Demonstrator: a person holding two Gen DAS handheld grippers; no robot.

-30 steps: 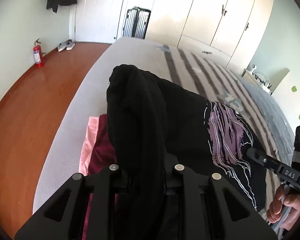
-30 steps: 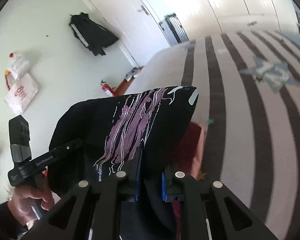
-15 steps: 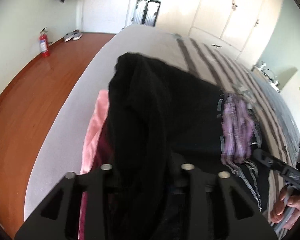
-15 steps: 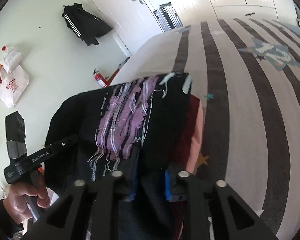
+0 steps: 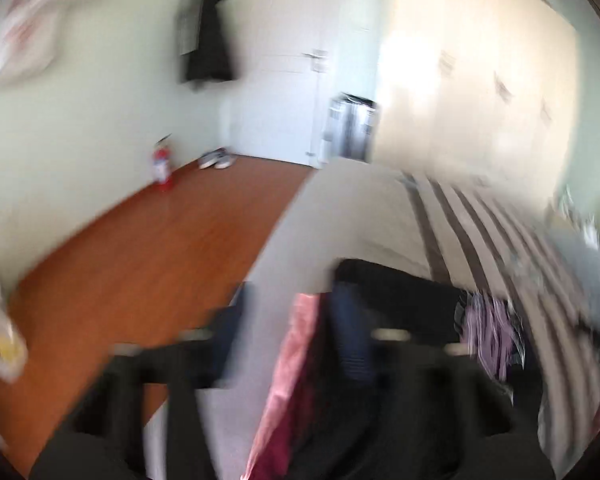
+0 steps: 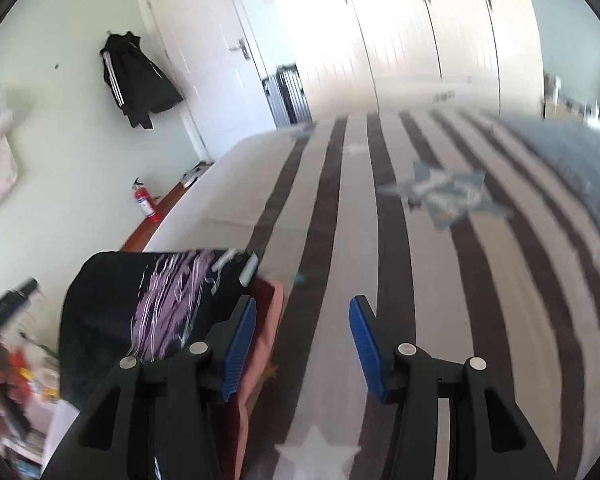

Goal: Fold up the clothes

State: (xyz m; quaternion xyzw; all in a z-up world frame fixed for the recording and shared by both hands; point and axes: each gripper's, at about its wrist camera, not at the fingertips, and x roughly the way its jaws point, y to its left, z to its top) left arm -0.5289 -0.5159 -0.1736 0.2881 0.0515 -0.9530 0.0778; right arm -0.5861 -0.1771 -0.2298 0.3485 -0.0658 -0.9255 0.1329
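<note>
A folded black garment (image 6: 112,300) with a purple print (image 6: 168,304) lies on a pink and a maroon piece (image 6: 270,320) at the bed's left edge. My right gripper (image 6: 303,308) is just right of the stack. Its blue pads (image 6: 240,340) stand apart and are opening, with only striped bedding between them. The left wrist view is badly blurred. There the black garment (image 5: 400,300) lies ahead to the right. My left gripper (image 5: 288,312) shows its fingers apart over the bed edge and the pink cloth (image 5: 296,360). They are closing and grip nothing.
The striped bed cover (image 6: 420,280) stretches ahead to white wardrobes (image 6: 420,20). A wood floor (image 5: 140,248) lies left of the bed, with a fire extinguisher (image 5: 162,164), shoes (image 5: 216,160) and a suitcase (image 5: 350,128). A black jacket (image 6: 136,80) hangs by the door.
Both grippers have let go of the black garment, drawn back and tipped upward. The garment now rests on the stack. The right jaws have spread wide.
</note>
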